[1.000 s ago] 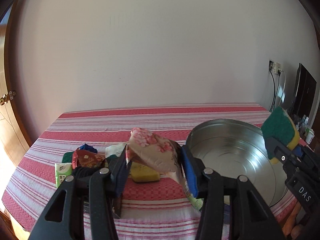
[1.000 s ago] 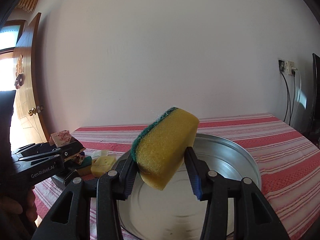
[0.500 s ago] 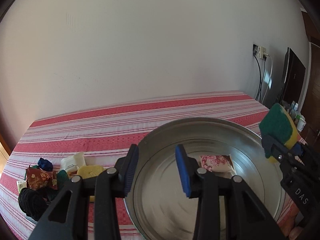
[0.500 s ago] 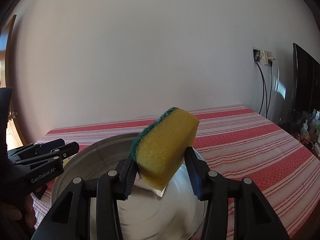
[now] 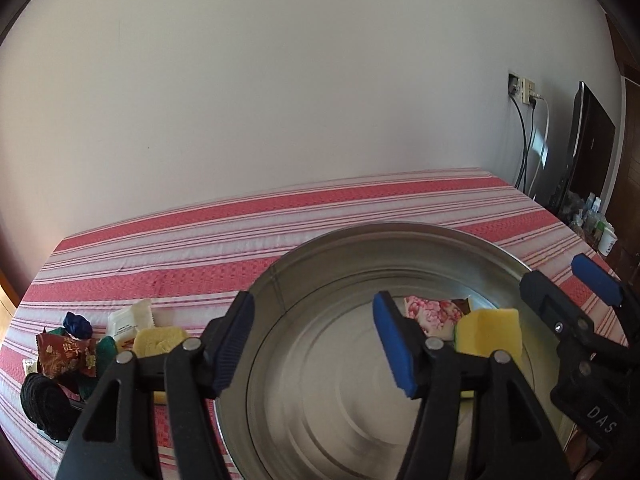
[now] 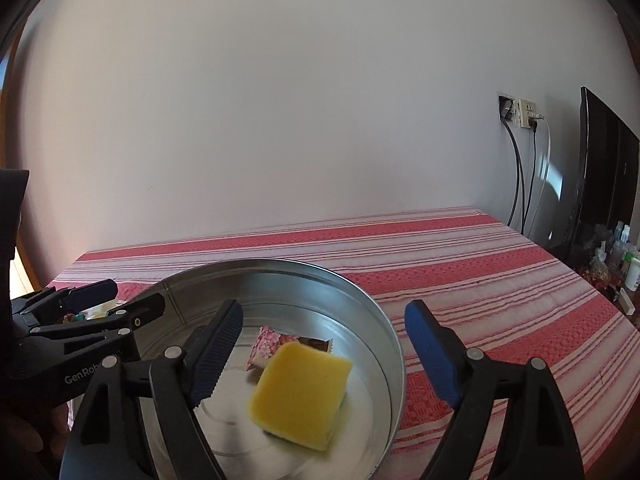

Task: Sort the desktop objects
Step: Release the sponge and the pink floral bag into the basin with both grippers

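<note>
A red-and-white striped cloth covers the table, which stands against a plain white wall. The yellow sponge lies in the metal basin beside a floral packet. The left gripper and right gripper are both opening, holding nothing.

Left gripper: black plastic clamp-style arms, silver pivot rivets, ribbed blue pads on the fingertips. White "GenRobot" lettering on its side, partly cut off in the right wrist view. Right gripper: same build; white "DAS" marking on its body.
</note>
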Demonstrator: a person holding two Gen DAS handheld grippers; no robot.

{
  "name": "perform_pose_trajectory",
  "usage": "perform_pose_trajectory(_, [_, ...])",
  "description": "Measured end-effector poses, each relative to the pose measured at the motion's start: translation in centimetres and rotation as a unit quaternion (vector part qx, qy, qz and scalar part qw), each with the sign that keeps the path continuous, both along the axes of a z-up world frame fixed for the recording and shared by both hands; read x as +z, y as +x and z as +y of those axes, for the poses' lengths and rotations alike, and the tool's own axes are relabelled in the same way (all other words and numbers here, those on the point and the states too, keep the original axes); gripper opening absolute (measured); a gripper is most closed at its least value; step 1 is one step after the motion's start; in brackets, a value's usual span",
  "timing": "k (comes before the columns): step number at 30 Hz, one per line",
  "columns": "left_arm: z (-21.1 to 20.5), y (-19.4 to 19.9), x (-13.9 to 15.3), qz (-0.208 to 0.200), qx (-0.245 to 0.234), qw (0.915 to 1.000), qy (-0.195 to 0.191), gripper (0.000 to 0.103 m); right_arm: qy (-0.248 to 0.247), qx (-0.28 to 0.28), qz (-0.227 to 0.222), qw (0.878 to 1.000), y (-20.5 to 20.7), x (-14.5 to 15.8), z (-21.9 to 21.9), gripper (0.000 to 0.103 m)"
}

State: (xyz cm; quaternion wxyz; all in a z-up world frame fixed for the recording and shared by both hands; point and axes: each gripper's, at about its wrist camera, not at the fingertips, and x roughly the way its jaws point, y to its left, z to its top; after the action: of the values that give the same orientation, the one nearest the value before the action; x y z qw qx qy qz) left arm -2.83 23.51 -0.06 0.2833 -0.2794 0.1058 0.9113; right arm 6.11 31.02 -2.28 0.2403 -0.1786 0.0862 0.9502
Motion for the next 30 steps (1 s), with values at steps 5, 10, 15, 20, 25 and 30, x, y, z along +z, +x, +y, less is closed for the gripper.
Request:
perform_pose_trajectory(5, [0.2, 0.0, -0.3, 0.002, 0.008, 1.0, 0.0, 0.069, 0.022, -0.012, 0.034, 0.999, 0.7, 0.3, -0.2, 0.086])
perform_pose_trajectory(10, [-0.1, -0.1, -0.2, 0.008, 0.023, 0.9997, 0.007, 0.073, 0.063, -0.03, 0.086, 0.994, 1.8, 0.8, -1.1, 0.092])
perform_pose_trajectory(15, [-0.9, 0.0, 0.1, 0.047, 0.057, 0.9971, 0.015, 0.098, 0.116, -0.055, 0.147, 0.981, 3.1, 1.3, -2.3, 0.1])
perform_pose_trajectory(20, [-1.3, -0.1, 0.1, 0.06, 0.074, 0.9953, 0.015, 0.101, 0.144, -0.062, 0.153, 0.976, 2.9, 1.3, -3.0, 0.102])
perform_pose_trajectory(25, [-1.1, 0.1, -0.4, 0.07, 0.08, 0.9944, 0.001, 0.101, 0.13, -0.065, 0.157, 0.977, 3.2, 1.4, -2.6, 0.102])
perform_pose_trajectory(30, [-1.2, 0.2, -0.4, 0.078, 0.085, 0.9933, -0.004, 0.102, 0.115, -0.069, 0.149, 0.98, 3.2, 1.3, -2.1, 0.102])
